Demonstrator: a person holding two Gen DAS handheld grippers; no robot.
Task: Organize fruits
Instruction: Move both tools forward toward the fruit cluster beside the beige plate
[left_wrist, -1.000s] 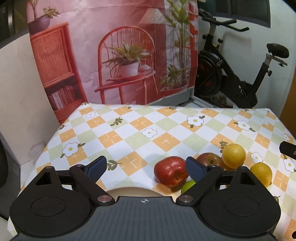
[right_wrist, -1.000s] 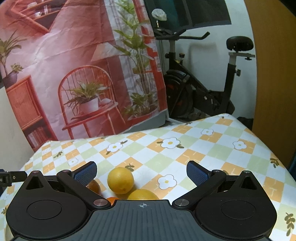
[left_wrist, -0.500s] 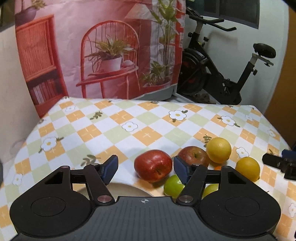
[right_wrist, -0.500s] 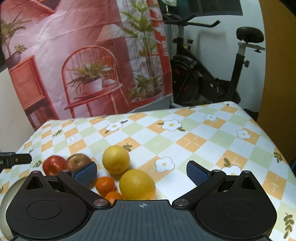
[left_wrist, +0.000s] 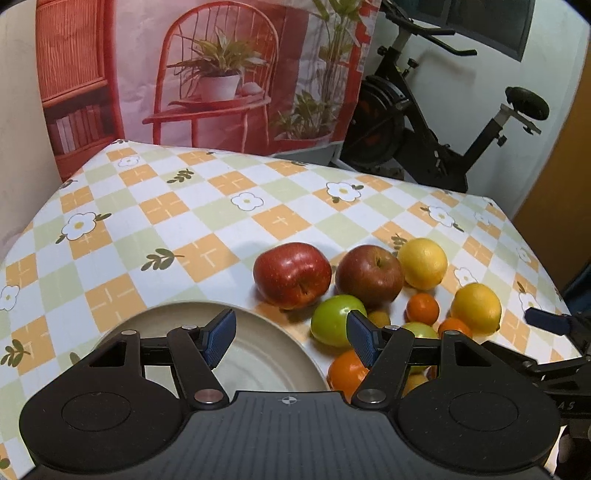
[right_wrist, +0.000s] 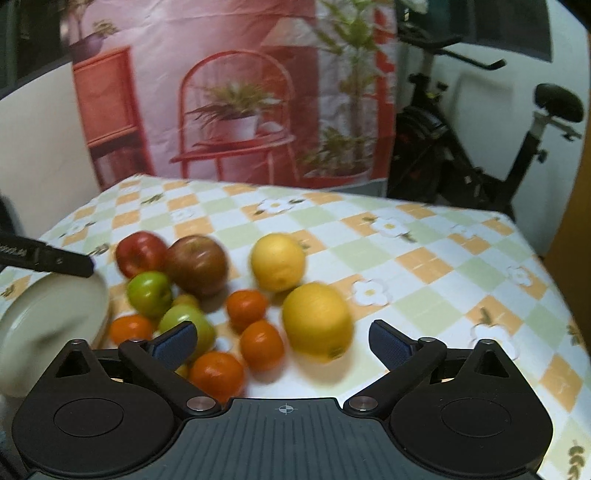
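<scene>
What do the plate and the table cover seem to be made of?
The plate looks like glazed ceramic, possibly melamine: cream, smooth, with a soft sheen and a thick raised rim. The table cover looks like wipeable vinyl or oilcloth: the printed checks and flowers lie flat with a faint gloss and no visible weave, though coated fabric cannot be excluded.

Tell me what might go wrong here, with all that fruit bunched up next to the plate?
The fruit lies packed together and touching, so closing a gripper on the green apple could nudge the red apple or the small oranges and send them rolling. The yellow lemon sits on open tablecloth and could probably roll away freely. The plate is empty and right beside the pile, so a bump might shift it.
</scene>
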